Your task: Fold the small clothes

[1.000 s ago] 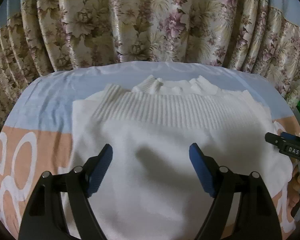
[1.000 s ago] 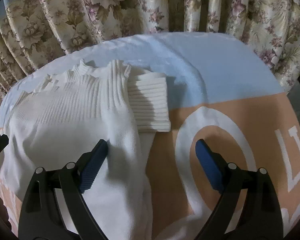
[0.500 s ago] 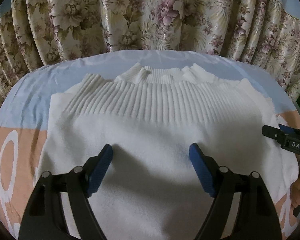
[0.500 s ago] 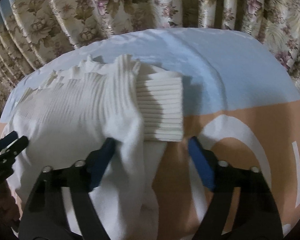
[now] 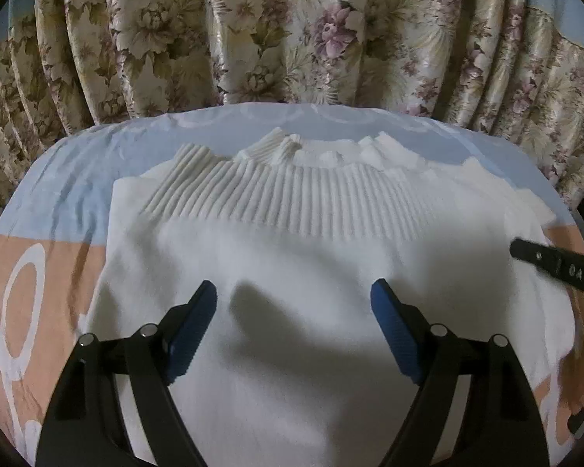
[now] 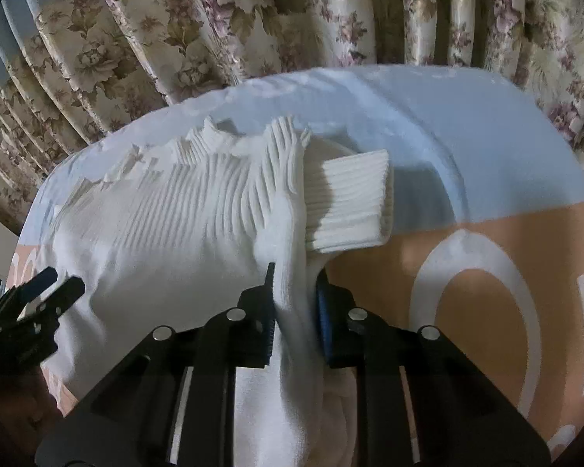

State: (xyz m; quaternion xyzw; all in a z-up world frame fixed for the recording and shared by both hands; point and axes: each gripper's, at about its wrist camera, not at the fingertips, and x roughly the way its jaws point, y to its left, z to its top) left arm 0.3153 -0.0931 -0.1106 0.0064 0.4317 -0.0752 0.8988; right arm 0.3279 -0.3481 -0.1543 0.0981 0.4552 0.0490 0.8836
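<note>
Right wrist view: right claw [image 6: 295, 303] closing, pinching the white sweater [image 6: 167, 233] edge, collar pointing toward the curtain [image 6: 253, 19]; left claw [image 5: 294, 311] wide.

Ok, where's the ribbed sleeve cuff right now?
In the right wrist view the ribbed cuff lies just right of centre on the sheet, against the white sweater's right edge, just beyond the right gripper.

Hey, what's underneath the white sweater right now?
The white sweater lies on a bedsheet, light blue at the far end, peach with white lettering nearer. A ribbed cuff pokes out from under its right edge. The rest beneath is covered.
</note>
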